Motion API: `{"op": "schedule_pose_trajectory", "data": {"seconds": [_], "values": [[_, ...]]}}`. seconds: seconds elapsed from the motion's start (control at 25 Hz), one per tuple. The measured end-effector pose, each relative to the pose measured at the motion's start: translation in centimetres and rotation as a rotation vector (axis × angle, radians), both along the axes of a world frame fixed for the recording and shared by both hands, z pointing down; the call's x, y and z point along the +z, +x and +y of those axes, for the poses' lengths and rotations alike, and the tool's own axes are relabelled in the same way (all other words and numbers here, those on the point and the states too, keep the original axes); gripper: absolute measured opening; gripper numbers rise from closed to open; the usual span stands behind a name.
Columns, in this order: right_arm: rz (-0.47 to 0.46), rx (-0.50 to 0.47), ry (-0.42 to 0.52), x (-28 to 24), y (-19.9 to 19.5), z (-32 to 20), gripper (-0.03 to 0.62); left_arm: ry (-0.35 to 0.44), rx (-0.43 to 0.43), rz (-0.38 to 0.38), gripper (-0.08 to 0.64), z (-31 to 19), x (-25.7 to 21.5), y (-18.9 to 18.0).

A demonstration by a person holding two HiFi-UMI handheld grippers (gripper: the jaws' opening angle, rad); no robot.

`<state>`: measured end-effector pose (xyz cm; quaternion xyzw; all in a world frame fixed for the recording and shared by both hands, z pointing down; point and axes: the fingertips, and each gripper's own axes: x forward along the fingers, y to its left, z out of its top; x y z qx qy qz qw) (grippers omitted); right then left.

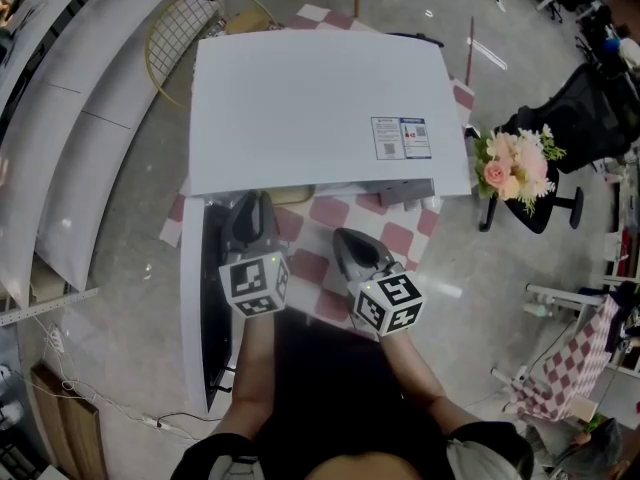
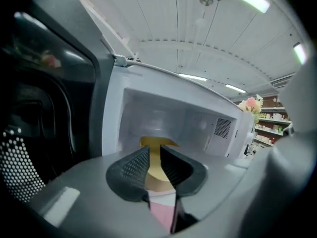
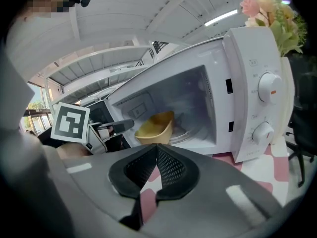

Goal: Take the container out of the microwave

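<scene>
A yellow container [image 3: 156, 127] sits inside the open white microwave [image 3: 252, 83], on its turntable. In the head view the microwave's top [image 1: 320, 98] hides it. My left gripper [image 2: 154, 152] points into the cavity with its jaws a little apart and nothing between them; the container [image 2: 153, 141] shows just beyond the tips. From the right gripper view, the left gripper [image 3: 124, 125] is at the cavity's mouth, close to the container's left side. My right gripper [image 3: 156, 145] hangs back in front of the microwave, jaw tips together and empty. Both grippers [image 1: 258, 203] [image 1: 340, 235] show below the microwave's front edge.
The microwave door [image 1: 195, 298] stands swung open at the left, beside my left gripper. Two dials [image 3: 270, 86] are on the right panel. A pink-checked cloth [image 1: 395, 238] covers the table. A flower bunch [image 1: 515, 163] stands at the right; a black chair [image 1: 580, 118] is beyond it.
</scene>
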<state>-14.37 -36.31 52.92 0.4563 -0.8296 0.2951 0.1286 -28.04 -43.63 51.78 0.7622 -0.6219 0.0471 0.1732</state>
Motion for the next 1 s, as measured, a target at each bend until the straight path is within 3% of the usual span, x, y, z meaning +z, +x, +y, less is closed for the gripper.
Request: {"op": "schedule_pose_trajectory", "data": {"seconds": [0.24,0.64,1.0], "values": [[0.003,0.000,-0.010,0.3,0.0,-0.6,0.001,-0.028,-0.026,-0.011,0.115,-1.3,0.6,-0.1],[0.001,-0.007,-0.030,0.9,-0.1,-1.2,0.001,-0.118,-0.051,-0.052,0.120,-2.7,2.6,-0.3],[-0.004,-0.018,-0.038,1.0,-0.2,-1.5,0.002,-0.198,-0.055,-0.007,0.120,-3.3,4.0,-0.1]]}}
